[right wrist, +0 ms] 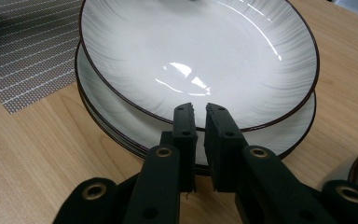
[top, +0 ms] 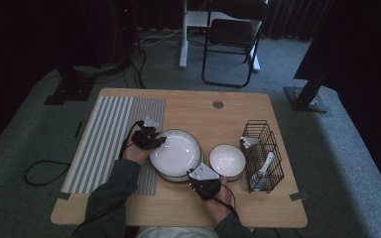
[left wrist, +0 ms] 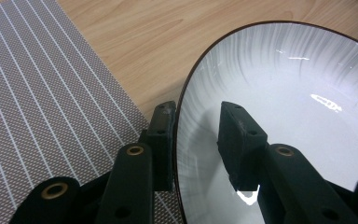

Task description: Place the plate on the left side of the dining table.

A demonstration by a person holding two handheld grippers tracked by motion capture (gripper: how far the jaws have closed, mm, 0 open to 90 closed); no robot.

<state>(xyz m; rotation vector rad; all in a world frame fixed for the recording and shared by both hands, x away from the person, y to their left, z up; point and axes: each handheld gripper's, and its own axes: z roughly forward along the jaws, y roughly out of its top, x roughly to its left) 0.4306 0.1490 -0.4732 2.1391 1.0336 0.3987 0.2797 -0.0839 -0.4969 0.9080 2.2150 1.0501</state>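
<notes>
Both grippers at the top plate
It tilts; right gripper pinches its near rim, left gripper straddles the rim, jaws apart

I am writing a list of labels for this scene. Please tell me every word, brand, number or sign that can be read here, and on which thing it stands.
None: no readable text shows in any view.
The top plate, the plate under it, the small bowl, the striped mat, the wire basket and the table show no print.
</notes>
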